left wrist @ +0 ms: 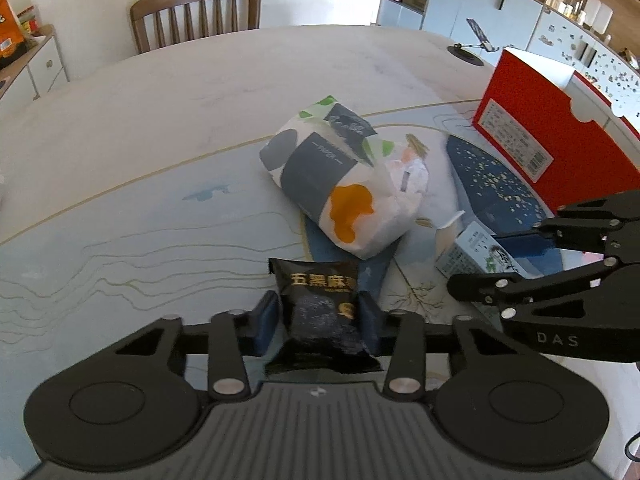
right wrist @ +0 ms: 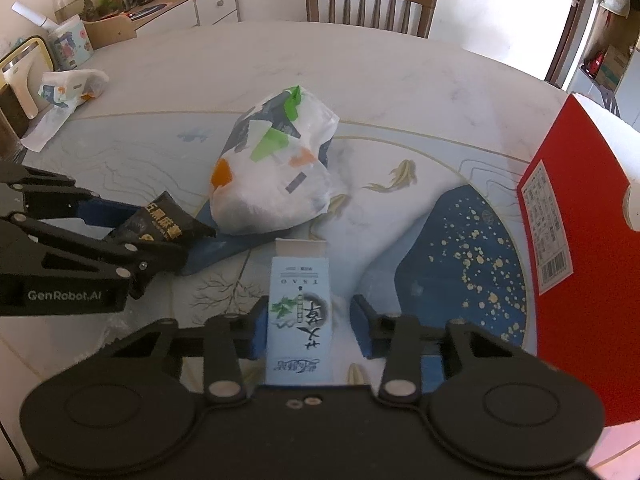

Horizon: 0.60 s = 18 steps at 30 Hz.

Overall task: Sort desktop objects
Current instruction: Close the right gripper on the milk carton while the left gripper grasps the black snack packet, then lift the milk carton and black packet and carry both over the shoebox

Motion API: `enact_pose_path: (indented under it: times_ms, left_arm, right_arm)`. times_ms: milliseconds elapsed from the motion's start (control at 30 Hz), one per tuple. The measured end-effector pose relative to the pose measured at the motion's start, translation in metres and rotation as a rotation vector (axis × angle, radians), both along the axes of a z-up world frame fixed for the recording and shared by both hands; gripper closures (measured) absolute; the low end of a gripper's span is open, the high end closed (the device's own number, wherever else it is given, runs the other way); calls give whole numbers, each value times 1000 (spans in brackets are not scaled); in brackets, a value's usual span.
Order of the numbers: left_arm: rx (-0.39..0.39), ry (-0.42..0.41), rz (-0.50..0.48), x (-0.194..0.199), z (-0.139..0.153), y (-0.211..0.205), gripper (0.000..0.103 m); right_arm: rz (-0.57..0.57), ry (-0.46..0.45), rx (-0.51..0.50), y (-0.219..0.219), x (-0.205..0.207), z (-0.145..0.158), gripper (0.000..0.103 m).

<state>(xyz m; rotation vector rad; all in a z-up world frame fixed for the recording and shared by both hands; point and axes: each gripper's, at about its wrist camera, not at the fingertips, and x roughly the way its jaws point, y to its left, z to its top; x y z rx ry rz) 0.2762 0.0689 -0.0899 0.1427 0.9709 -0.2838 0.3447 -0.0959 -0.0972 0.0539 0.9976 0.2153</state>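
Note:
A black snack packet (left wrist: 320,304) with gold lettering sits between the blue pads of my left gripper (left wrist: 319,316), and both pads press its sides. In the right wrist view the same packet (right wrist: 160,220) sticks out of the left gripper (right wrist: 160,228) just over the table mat. A light blue carton (right wrist: 300,304) with an open top flap lies between the fingers of my right gripper (right wrist: 308,326). Its left pad (right wrist: 260,328) touches the carton, while the right pad (right wrist: 362,328) stands a little apart. From the left wrist view, the carton (left wrist: 472,252) and right gripper (left wrist: 500,248) are at right.
A white patterned tissue pack (left wrist: 332,184) (right wrist: 272,176) lies just beyond both grippers. An open red box (left wrist: 552,136) (right wrist: 580,240) stands at the right. A crumpled wrapper (right wrist: 68,84) lies far left, a phone stand (left wrist: 476,36) far back, and a wooden chair (right wrist: 368,4) behind the table.

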Motion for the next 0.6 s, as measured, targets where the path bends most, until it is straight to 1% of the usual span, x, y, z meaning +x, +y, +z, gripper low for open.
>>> enact_pose_path:
  times_ms: [67, 267, 600]
  left_arm:
    - [4, 1, -7, -1, 0, -1, 66]
    - [-9, 14, -14, -2, 2, 0, 68]
    - [-26, 3, -13, -11, 13, -3, 68]
  right_arm:
    - [5, -1, 5, 0, 0, 0, 74]
    - [-10, 3, 4, -5, -1, 0, 75]
    - [-46, 15, 25, -14, -8, 8, 75]
